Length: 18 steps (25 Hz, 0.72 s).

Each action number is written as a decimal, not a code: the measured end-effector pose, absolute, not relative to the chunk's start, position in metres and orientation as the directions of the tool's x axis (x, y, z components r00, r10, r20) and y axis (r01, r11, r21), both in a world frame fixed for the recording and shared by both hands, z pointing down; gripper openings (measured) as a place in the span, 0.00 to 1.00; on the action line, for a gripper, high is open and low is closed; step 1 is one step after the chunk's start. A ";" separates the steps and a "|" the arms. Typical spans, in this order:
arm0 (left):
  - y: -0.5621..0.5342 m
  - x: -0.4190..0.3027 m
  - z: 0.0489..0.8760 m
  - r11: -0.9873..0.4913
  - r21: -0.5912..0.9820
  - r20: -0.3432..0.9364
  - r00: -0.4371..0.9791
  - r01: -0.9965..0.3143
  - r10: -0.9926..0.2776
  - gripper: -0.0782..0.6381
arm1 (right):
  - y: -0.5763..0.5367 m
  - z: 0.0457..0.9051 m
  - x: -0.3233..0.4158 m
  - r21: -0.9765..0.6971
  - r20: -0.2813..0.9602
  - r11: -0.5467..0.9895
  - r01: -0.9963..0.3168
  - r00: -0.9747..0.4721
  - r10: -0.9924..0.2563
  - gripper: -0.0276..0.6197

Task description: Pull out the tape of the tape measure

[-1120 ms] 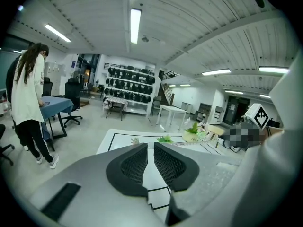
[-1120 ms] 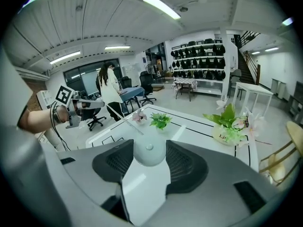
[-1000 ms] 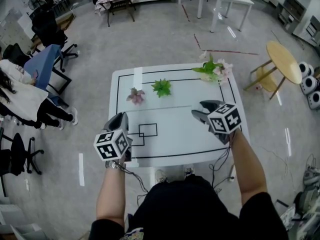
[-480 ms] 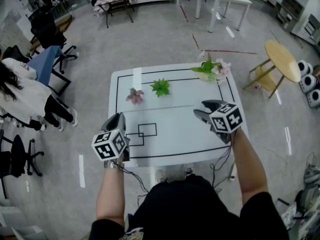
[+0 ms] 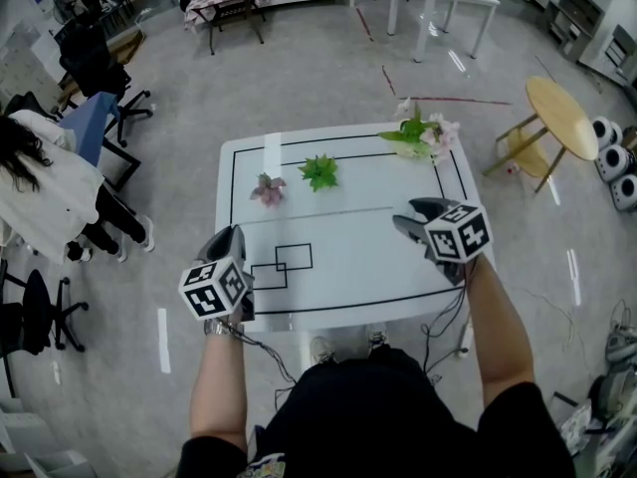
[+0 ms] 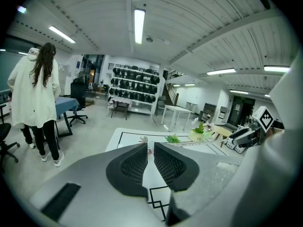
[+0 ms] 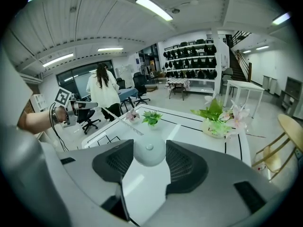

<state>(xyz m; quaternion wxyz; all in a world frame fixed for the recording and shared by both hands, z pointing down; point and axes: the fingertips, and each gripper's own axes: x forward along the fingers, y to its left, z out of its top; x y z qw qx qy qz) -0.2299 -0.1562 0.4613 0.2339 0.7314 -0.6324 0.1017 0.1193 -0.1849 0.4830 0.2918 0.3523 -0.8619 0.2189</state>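
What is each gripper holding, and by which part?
The right gripper has its jaws on the sides of the tape measure's round case. The left gripper pinches the pulled-out tape at its end.

The head view looks steeply down on the tabletop from above its near edge. Both gripper views sit low at its side edges, facing across it; all share its surface.
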 end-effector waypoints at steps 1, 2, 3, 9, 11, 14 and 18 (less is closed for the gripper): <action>-0.156 -0.231 0.461 -0.088 0.214 0.446 0.177 -0.973 -0.877 0.17 | -0.184 0.482 0.121 -0.176 0.656 0.653 -0.736 -0.582 -0.480 0.37; -0.155 -0.232 0.460 -0.086 0.214 0.447 0.176 -0.973 -0.877 0.17 | -0.184 0.482 0.122 -0.179 0.657 0.651 -0.737 -0.582 -0.479 0.37; -0.154 -0.233 0.460 -0.085 0.214 0.448 0.176 -0.973 -0.877 0.17 | -0.183 0.483 0.123 -0.179 0.658 0.650 -0.738 -0.581 -0.479 0.37; -0.155 -0.233 0.465 -0.088 0.216 0.450 0.179 -0.972 -0.875 0.17 | -0.184 0.489 0.122 -0.179 0.662 0.645 -0.743 -0.576 -0.480 0.37; -0.156 -0.233 0.468 -0.088 0.217 0.453 0.180 -0.972 -0.873 0.17 | -0.184 0.491 0.122 -0.180 0.663 0.644 -0.744 -0.575 -0.480 0.37; -0.157 -0.231 0.470 -0.087 0.217 0.458 0.180 -0.972 -0.871 0.17 | -0.185 0.492 0.124 -0.180 0.665 0.641 -0.746 -0.573 -0.480 0.37; -0.159 -0.230 0.476 -0.086 0.222 0.469 0.184 -0.971 -0.864 0.17 | -0.187 0.497 0.125 -0.188 0.670 0.634 -0.750 -0.570 -0.476 0.37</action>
